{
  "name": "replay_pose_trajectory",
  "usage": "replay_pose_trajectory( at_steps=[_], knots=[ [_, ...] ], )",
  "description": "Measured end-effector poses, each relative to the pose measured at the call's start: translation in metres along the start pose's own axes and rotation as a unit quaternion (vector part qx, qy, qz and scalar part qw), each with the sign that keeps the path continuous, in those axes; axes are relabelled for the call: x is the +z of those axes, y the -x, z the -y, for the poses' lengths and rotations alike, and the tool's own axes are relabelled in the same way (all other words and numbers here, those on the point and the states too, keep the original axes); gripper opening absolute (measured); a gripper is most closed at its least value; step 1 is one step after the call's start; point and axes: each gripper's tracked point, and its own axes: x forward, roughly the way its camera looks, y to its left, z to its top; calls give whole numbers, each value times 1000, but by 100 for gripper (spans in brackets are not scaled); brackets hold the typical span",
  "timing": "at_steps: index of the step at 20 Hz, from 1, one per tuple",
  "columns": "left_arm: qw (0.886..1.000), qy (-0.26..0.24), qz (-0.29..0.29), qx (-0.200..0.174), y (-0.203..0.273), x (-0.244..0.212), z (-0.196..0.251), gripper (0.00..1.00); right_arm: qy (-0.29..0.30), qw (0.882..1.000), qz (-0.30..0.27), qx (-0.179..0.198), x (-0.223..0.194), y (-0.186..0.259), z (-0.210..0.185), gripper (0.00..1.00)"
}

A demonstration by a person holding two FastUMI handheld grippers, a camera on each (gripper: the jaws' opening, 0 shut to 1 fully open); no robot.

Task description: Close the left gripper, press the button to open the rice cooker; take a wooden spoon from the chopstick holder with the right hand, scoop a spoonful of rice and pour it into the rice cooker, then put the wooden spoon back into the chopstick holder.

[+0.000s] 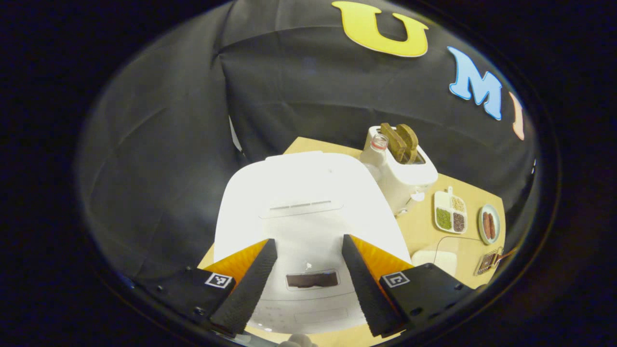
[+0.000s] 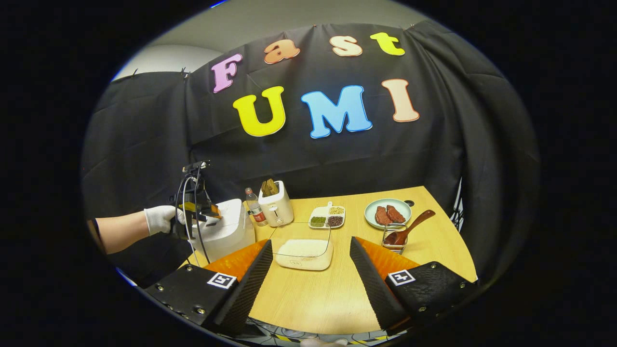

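The white rice cooker (image 1: pixel 299 193) lies right below my left gripper (image 1: pixel 307 243), lid down, its dark front panel (image 1: pixel 312 279) between the open fingers. In the right gripper view a gloved hand (image 2: pixel 159 219) holds the left gripper (image 2: pixel 212 215) over the cooker (image 2: pixel 226 233) at the table's left edge. My right gripper (image 2: pixel 311 242) hovers open and holds nothing above the table's front. Just beyond it sits a clear box of rice (image 2: pixel 304 253). The wooden spoon (image 2: pixel 409 226) stands slanted in the wire chopstick holder (image 2: pixel 395 241), to the right.
Behind the cooker stand a white toaster (image 2: pixel 275 202) with bread slices and a small bottle (image 2: pixel 253 207). A divided dish of grains (image 2: pixel 328 217) and a plate of meat (image 2: pixel 388 212) sit mid-table. The wooden table (image 2: pixel 313 299) ends at the black cloth wall.
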Motion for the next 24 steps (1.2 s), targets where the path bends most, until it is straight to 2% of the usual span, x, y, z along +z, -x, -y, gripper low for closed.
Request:
replay_pose_trajectory(
  at_steps=[2, 5, 6, 7, 8, 11, 12, 13, 14, 17, 20, 22, 24],
  knots=[
    [1000, 0, 10, 0, 2, 1, 3, 94, -5, 1000, -4, 3, -2, -1, 2, 98],
    [999, -25, 21, -2, 1, 0, 2, 98, -11, 1000, -1, 14, -1, -4, 4, 98],
    [1000, -16, 22, -2, 2, -1, 3, 94, -14, 1000, -3, 18, -1, -4, 5, 99],
    [999, -21, 27, -3, 3, 0, 2, 94, -17, 1000, -4, 18, -2, -5, 8, 98],
    [999, -28, 27, -5, -11, 1, -3, 98, -20, 1000, -5, 24, -2, -4, 10, 99],
    [999, -39, 25, -7, -17, -4, 0, 98, -21, 1000, -4, 20, 1, -3, 19, 98],
    [999, -32, 26, -11, -17, -4, 2, 94, -21, 1000, -5, 19, 3, -4, 21, 98],
    [999, -27, 26, -14, -16, -5, 3, 94, -21, 1000, -2, 19, 4, -4, 22, 99],
    [999, -26, 29, -18, -15, -5, 5, 98, -20, 1000, 1, 17, 8, -4, 24, 98],
    [999, -18, 37, -36, -12, -7, 13, 96, -9, 1000, 19, 6, 21, -2, 31, 99],
    [994, 22, 89, -57, 18, 7, 25, 95, 22, 999, 45, -14, 37, -2, 40, 98],
    [986, 16, 155, -58, 53, 29, 25, 98, 36, 997, 58, -22, 47, -3, 40, 99],
    [972, -2, 225, -68, 104, 50, 35, 98, 44, 996, 72, -26, 59, -4, 37, 98]
  ],
)
